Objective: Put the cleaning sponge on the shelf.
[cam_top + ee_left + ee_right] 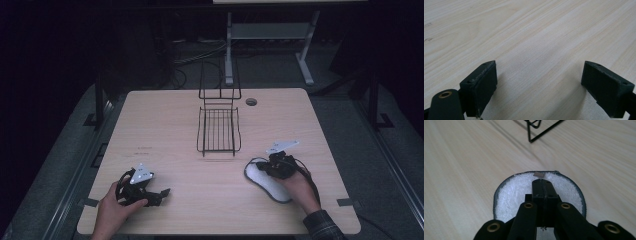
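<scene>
A: Right gripper [263,169] is down on the white slipper [267,185] at the near right of the table [165,125], jaws pressed together over its fuzzy surface.

B: Is it pinching the fabric?

A: Looks that way from the right gripper view: the closed tips sit just behind the slipper's [516,192] toe edge. I can't tell how much material they've caught.

B: And the left gripper [162,192]?

A: Resting low at the near left, jaws spread wide, nothing between them but bare wood.

B: So where does the job stand?

A: Early, I'd judge. The slipper lies flat on the table, well apart from the wire rack [218,131] standing at the middle. If the rack is the destination, the lift and carry remain.
</scene>
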